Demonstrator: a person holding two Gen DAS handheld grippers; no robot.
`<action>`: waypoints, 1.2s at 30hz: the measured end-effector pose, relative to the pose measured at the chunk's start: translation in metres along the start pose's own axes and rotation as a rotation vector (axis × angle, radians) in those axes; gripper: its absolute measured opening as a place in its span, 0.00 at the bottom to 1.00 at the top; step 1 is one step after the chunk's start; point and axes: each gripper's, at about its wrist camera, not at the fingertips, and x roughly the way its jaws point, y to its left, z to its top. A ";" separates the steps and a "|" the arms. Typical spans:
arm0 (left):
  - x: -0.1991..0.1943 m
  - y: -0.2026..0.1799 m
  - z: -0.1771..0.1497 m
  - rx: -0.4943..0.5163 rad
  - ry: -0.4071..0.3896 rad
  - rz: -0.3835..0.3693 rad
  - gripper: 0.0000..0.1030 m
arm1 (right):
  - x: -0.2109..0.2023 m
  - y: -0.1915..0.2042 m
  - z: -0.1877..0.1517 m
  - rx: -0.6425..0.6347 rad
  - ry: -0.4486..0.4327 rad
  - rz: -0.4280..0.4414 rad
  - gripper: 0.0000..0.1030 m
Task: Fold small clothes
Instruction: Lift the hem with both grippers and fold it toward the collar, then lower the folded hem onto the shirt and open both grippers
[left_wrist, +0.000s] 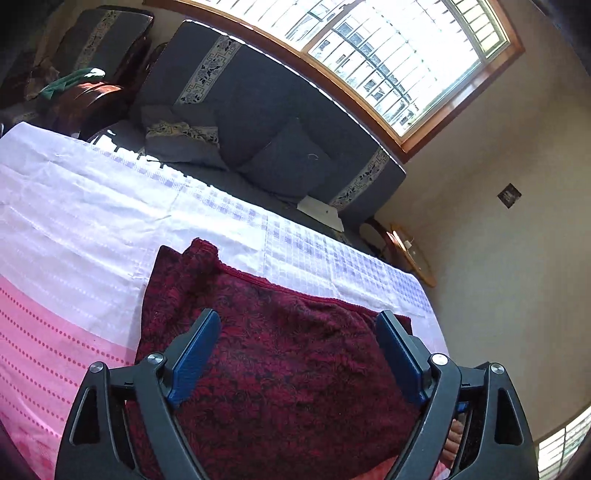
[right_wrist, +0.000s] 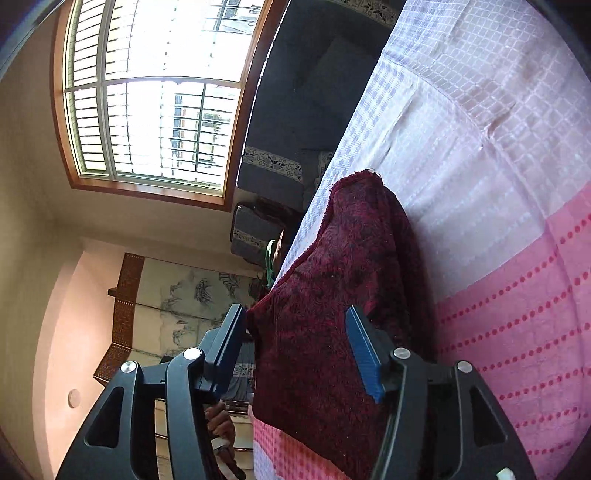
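A dark red patterned garment (left_wrist: 280, 343) lies on the table's pink and white cloth (left_wrist: 74, 229). In the left wrist view my left gripper (left_wrist: 295, 321) is open, its blue pads wide apart above the garment. In the right wrist view the same garment (right_wrist: 332, 295) lies folded along the table's edge. My right gripper (right_wrist: 295, 314) is open over its near end, with the left pad past the table's edge and the right pad over the fabric. Neither gripper holds anything.
A dark grey sofa (left_wrist: 266, 110) with cushions stands just beyond the table's far edge, under a large window (left_wrist: 399, 51). A small round wooden side table (left_wrist: 413, 254) is beside it. The pink dotted cloth (right_wrist: 517, 314) stretches to the right of the garment.
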 end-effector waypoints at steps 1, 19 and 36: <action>-0.004 0.000 0.000 0.012 -0.008 0.016 0.83 | -0.001 0.002 -0.006 -0.030 0.005 -0.033 0.53; -0.023 0.079 -0.099 0.093 0.078 0.195 0.76 | -0.023 -0.002 -0.102 -0.381 0.066 -0.323 0.42; -0.037 0.063 -0.131 0.227 0.224 0.246 0.09 | -0.032 0.000 -0.096 -0.363 0.200 -0.377 0.08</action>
